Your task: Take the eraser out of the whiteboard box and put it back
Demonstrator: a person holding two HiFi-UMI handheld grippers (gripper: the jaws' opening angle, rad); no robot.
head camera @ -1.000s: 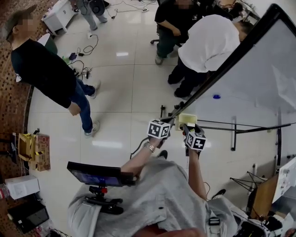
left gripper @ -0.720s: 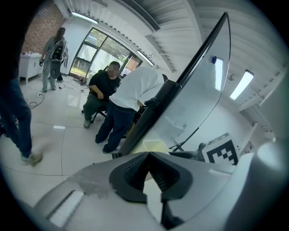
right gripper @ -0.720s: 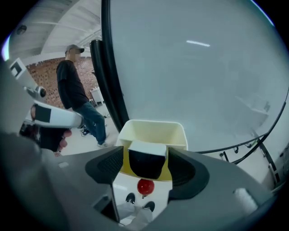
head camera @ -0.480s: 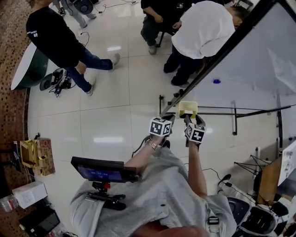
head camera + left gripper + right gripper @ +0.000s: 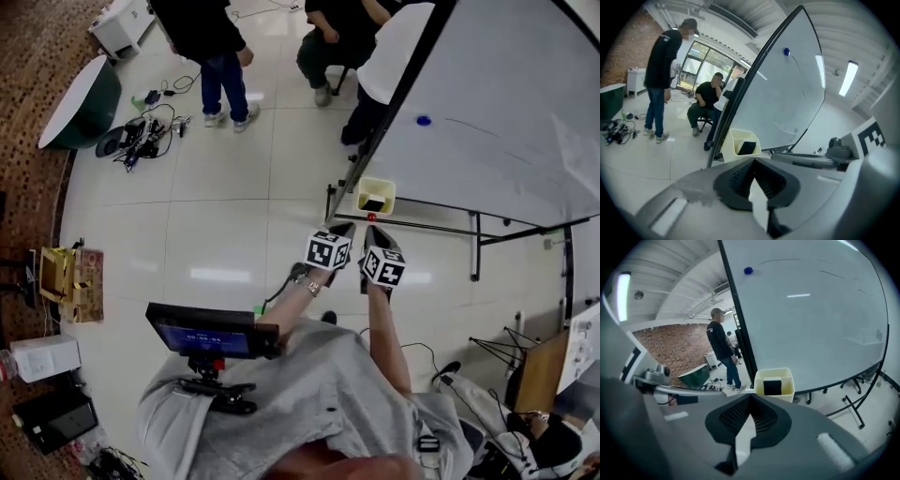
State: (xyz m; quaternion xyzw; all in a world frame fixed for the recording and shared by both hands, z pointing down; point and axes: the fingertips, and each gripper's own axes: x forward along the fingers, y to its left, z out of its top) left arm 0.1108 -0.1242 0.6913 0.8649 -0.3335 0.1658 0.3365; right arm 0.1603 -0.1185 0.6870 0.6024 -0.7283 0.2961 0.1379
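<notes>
A pale yellow whiteboard box [image 5: 376, 196] hangs at the whiteboard's lower left corner. The black eraser [image 5: 374, 203] stands inside it. In the left gripper view the box [image 5: 738, 136] and eraser [image 5: 746, 148] lie just beyond my left gripper [image 5: 753, 159], which is shut and empty. In the right gripper view the box [image 5: 774, 376] with the eraser [image 5: 772, 387] sits ahead of my right gripper [image 5: 751, 395], also shut on nothing. From the head view both grippers, left [image 5: 345, 228] and right [image 5: 372, 230], hover side by side a short way back from the box.
The tilted whiteboard [image 5: 506, 112] carries a blue magnet [image 5: 423, 120], and its stand's legs [image 5: 475, 246] spread over the tiled floor. One person stands [image 5: 211, 37] and another sits [image 5: 337, 37] behind the board. Cables [image 5: 141, 136] and a green tub [image 5: 80, 103] lie far left.
Both grippers have drawn back from the box, where they were a second ago. The right gripper's jaws have shut. The eraser stays in the box. The standing person has walked toward the back.
</notes>
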